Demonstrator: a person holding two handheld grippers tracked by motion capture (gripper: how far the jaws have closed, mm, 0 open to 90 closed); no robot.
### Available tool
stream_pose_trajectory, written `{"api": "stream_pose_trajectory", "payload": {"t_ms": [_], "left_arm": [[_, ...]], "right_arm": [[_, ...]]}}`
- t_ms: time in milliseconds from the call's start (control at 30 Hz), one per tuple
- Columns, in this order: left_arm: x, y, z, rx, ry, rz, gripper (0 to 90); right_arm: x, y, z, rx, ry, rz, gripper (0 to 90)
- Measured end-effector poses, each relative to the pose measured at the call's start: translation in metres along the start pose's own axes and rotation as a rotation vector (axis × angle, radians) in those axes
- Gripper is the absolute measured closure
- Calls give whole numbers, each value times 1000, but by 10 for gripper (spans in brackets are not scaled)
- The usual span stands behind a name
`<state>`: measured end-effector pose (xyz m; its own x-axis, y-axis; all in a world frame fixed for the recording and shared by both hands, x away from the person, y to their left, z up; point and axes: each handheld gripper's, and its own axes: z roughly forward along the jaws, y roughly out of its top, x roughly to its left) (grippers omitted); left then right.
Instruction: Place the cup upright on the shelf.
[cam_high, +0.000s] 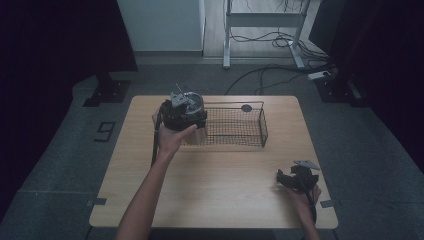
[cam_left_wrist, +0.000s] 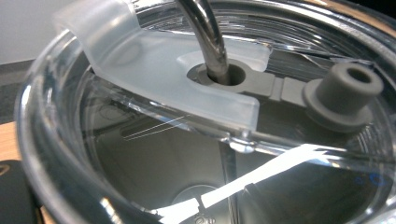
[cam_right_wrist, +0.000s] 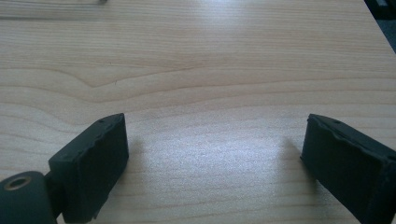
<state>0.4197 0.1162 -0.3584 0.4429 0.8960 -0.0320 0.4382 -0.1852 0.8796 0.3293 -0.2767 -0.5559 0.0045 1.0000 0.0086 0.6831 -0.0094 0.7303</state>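
Bench (cam_high: 215, 175) of pale wood is carrying a black wire basket (cam_high: 235, 127) toward its far edge, and at the basket's left end a clear tumbler (cam_high: 192, 117) with a see-through lid (cam_left_wrist: 196, 93) and a metal straw (cam_left_wrist: 205, 37) is sitting, whether inside the wire or just against it I cannot tell. Left gripper (cam_high: 182, 112) is hanging right over that tumbler, so close that its fingers are hidden and I cannot tell whether they are pinching anything. Right gripper (cam_right_wrist: 215, 154) is resting low near the bench's near right corner, its fingers (cam_right_wrist: 93, 163) spread wide around nothing. Judging by this, the tumbler is either arriving at or leaving the basket, with the release or lift not yet done.
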Motion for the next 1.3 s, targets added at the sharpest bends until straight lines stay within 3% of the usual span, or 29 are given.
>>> {"api": "stream_pose_trajectory", "payload": {"t_ms": [733,1300], "left_arm": [[1,19,22,2,5,19,40],[8,31,55,40,41,5,40]], "right_arm": [[0,0,0,-2,1,-1,80],[0,0,0,-5,3,-7,95]]}}
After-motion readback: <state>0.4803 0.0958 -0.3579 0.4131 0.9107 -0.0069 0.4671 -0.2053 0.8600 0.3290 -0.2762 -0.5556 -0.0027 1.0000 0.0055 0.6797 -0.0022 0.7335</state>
